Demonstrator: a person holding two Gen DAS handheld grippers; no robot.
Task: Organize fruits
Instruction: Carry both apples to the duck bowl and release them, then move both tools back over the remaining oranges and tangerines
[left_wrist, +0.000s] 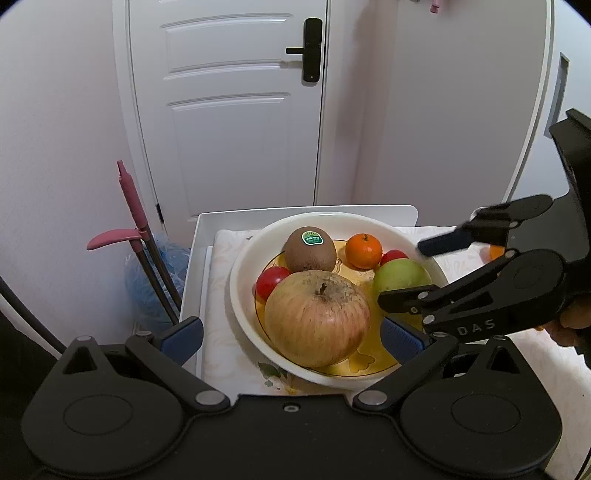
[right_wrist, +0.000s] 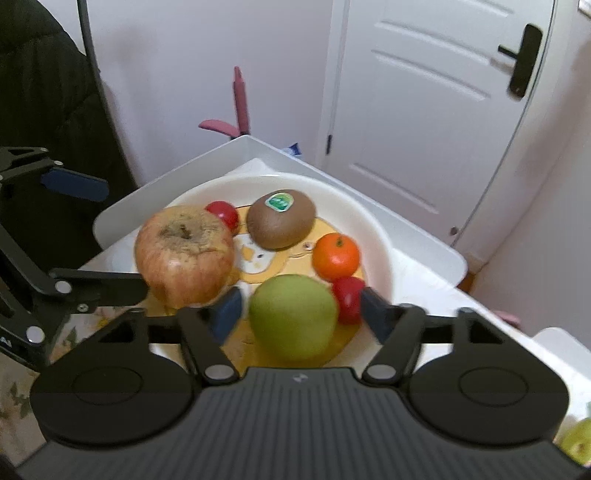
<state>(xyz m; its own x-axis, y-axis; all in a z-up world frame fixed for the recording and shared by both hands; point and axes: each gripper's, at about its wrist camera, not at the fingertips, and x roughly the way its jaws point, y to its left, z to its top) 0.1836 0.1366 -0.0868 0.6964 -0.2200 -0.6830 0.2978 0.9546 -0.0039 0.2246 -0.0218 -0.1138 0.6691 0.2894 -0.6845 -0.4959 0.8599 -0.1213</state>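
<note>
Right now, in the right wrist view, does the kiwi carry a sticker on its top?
Yes, the kiwi in the white bowl has a green and white sticker on its upper side.

In the white bowl (right_wrist: 373, 221): big blotchy apple (right_wrist: 184, 254) stem-up, kiwi (right_wrist: 281, 218) with sticker behind it, mandarin (right_wrist: 335, 256), green apple (right_wrist: 293, 317) nearest, two red tomatoes (right_wrist: 223, 214).
</note>
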